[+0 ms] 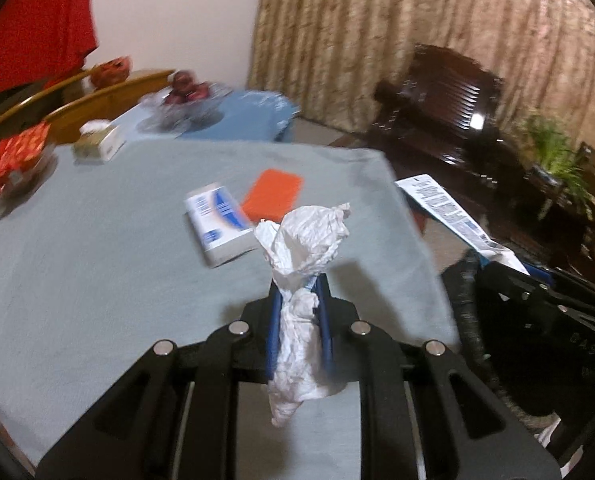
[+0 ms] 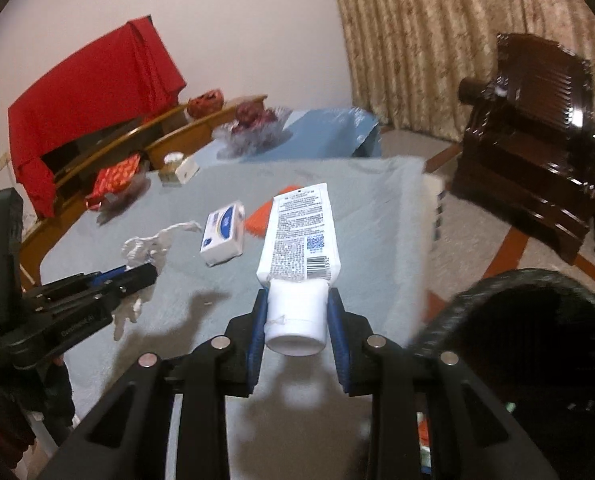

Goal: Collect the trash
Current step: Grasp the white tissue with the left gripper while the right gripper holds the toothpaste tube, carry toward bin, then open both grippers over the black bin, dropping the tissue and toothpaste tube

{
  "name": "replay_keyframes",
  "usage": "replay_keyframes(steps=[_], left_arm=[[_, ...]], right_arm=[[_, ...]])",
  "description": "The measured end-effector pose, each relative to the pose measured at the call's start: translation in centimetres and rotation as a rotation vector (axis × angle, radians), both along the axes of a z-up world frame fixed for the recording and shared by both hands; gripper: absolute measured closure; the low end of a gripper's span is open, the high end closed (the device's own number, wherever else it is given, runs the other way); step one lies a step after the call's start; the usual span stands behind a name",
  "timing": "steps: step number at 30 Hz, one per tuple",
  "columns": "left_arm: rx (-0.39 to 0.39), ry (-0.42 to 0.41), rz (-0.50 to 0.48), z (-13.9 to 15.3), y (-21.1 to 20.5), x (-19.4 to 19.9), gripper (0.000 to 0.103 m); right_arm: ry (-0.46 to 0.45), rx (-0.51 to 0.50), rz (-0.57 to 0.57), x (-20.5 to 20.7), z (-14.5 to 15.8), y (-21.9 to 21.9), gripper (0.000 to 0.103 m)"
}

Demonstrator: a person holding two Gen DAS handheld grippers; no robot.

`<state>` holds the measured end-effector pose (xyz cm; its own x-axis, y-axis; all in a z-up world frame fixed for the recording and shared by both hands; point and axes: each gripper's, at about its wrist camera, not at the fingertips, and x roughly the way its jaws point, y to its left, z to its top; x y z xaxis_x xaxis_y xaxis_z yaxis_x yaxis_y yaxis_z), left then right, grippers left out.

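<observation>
My left gripper (image 1: pixel 299 284) is shut on a crumpled white tissue (image 1: pixel 305 240), which sticks up past the blue pads and hangs down below them, lifted off the grey tablecloth (image 1: pixel 97 260). The right wrist view shows the same left gripper (image 2: pixel 149 272) and tissue (image 2: pixel 145 248) at the left. My right gripper (image 2: pixel 297 304) is shut on the white cap of a flattened white tube (image 2: pixel 297 232), held above the table. The tube (image 1: pixel 441 204) also shows at the right of the left wrist view. A black bin (image 2: pixel 537 328) opens at the lower right, beside the table.
On the cloth lie a white and blue box (image 1: pixel 217 224) and an orange flat item (image 1: pixel 273 194). Further back are a red packet (image 1: pixel 17 160), a tissue box (image 1: pixel 97 142) and a fruit bowl (image 1: pixel 181 100). A dark wooden chair (image 2: pixel 537 152) and a plant (image 1: pixel 553 152) stand beyond the table.
</observation>
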<state>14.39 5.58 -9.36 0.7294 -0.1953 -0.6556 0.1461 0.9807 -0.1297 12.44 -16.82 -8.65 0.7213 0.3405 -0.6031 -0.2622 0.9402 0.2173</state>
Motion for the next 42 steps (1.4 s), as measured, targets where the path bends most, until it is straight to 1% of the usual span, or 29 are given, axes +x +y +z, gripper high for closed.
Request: replay_keyframes(steps=[5,9,17,22,29,31,32,33,34,35,36,38,39,42], left_arm=[[-0.014,-0.027,-0.084,1.3,-4.7,-0.9,0.087],[-0.030,-0.023,-0.143,1.3,-8.1,-1.4,0.087],[-0.036,0.004,-0.259,0.3,-14.1,-2.0,0.087],[-0.032,0.021,-0.326,-0.7,-17.8,-1.9,0.087],[-0.011,0.030,-0.419,-1.7,-22.1,-2.1,0.086],[-0.019,0.036,-0.439,-2.0,-22.6,-2.2,0.078],[-0.024,0.037,-0.445,-2.1,-22.8,-2.2,0.066],[-0.025,0.036,-0.445,-2.1,-22.9,-2.2,0.051],[-0.029,0.034,-0.446,-2.1,-23.0,-2.2,0.046],[-0.034,0.031,-0.449,-2.1,-23.0,-2.2,0.041],[-0.037,0.029,-0.452,-2.1,-22.8,-2.3,0.037],[-0.027,0.022,-0.447,-2.0,-22.7,-2.3,0.031],[-0.024,0.020,-0.441,-1.9,-22.4,-2.3,0.027],[-0.022,0.006,-0.417,-1.5,-21.0,-2.4,0.019]], right_arm=[[-0.026,-0.014,-0.068,-2.4,1.5,-3.9,0.074],[-0.025,-0.036,-0.135,-4.4,1.6,-7.2,0.074],[0.028,-0.045,-0.271,-7.6,-0.4,-13.6,0.074],[0.047,-0.041,-0.324,-8.4,-1.5,-16.2,0.074],[0.075,-0.037,-0.373,-8.6,-2.9,-18.7,0.074],[0.091,-0.042,-0.385,-8.4,-3.4,-19.1,0.074],[0.099,-0.047,-0.393,-8.3,-3.7,-19.2,0.073],[0.106,-0.053,-0.400,-8.4,-3.9,-19.3,0.073],[0.111,-0.057,-0.410,-8.5,-4.1,-19.6,0.070],[0.112,-0.062,-0.417,-8.6,-4.2,-19.7,0.060],[0.110,-0.067,-0.426,-8.7,-4.3,-19.8,0.055],[0.102,-0.073,-0.437,-9.1,-4.3,-20.0,0.034],[0.095,-0.075,-0.440,-9.2,-4.1,-20.0,0.027],[0.070,-0.074,-0.435,-9.4,-3.6,-19.7,0.012]])
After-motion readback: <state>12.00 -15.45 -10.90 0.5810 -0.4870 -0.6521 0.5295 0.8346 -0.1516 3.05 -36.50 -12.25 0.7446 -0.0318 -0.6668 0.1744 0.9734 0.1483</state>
